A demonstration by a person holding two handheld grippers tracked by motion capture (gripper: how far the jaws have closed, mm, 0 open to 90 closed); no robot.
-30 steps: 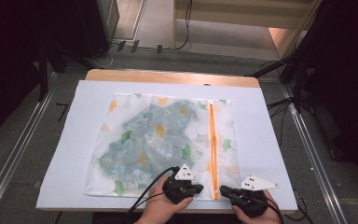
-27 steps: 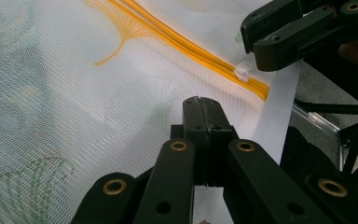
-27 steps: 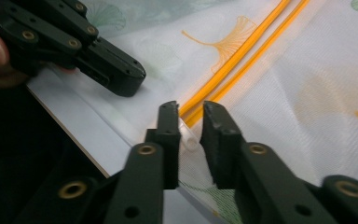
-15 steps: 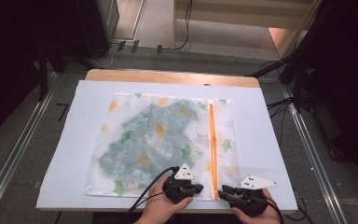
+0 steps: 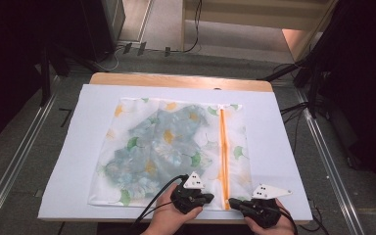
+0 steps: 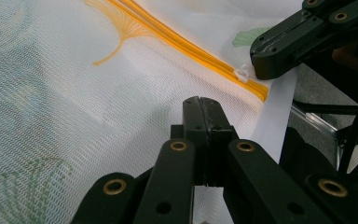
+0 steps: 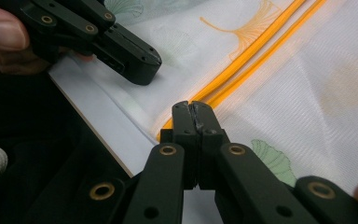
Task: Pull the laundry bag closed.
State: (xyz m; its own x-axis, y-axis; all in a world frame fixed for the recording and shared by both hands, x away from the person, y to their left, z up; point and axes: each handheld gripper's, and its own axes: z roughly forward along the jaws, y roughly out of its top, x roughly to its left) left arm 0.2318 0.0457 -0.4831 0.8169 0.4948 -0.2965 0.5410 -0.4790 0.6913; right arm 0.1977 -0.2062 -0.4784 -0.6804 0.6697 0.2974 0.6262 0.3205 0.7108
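Mesh bag (image 5: 169,149), orange zipper (image 5: 223,152), flat on counter (image 5: 279,142). Left tongs (image 5: 210,197) pressed together on bag edge; right tongs (image 5: 231,201) just closed, pinching zipper end.

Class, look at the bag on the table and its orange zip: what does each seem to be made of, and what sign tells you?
Laundry bag: seemingly a fine, matt synthetic mesh; its woven grid shows and a garment is visible through it. Orange zip: probably plastic or nylon, given its smooth, evenly coloured ridges.

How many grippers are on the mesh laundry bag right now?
2. The left gripper sits on the mesh laundry bag at its near edge; the right gripper is at the near end of the orange zipper.
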